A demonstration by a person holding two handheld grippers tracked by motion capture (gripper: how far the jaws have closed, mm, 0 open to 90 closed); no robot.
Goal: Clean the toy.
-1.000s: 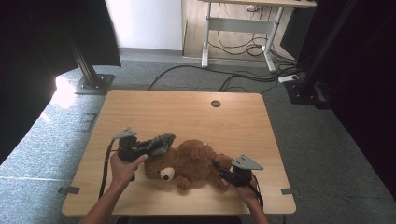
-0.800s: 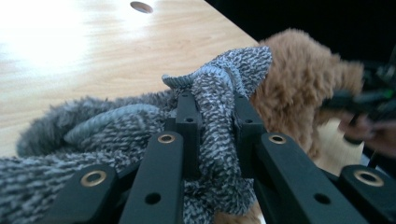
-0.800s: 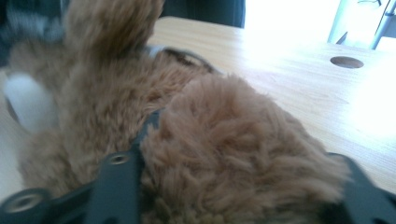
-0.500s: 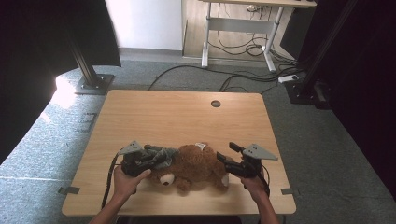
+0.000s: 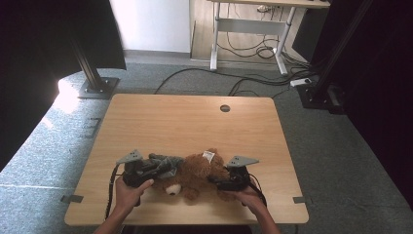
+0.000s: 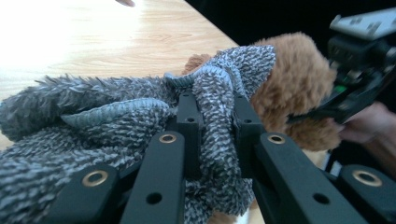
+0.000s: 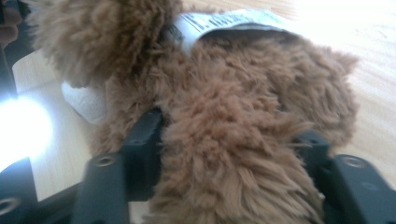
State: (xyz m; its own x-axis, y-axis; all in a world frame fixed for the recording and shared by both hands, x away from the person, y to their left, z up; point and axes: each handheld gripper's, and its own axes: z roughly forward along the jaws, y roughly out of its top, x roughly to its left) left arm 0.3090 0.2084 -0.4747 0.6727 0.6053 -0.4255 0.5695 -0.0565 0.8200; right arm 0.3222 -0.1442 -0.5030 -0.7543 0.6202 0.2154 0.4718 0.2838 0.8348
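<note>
Grey knit garment (image 6: pixel 140 116) pinched by left hand-held gripper (image 6: pixel 215 122); right hand-held gripper (image 7: pixel 229 140) closing around teddy bear (image 5: pixel 199 170).

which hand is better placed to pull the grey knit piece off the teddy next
Left. The left gripper is already shut on the grey knit garment, while the right gripper has its fingers around the teddy bear, better suited to steady it.

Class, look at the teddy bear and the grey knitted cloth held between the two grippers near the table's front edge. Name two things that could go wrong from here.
1. The left gripper pinches just a narrow fold of the grey cloth, so a pull might slip it free.
2. The right gripper straddles a thick, fluffy part of the teddy bear; its jaws have just been closing, and on soft fur they may lose hold, or both pulls could strain the seams.
</note>
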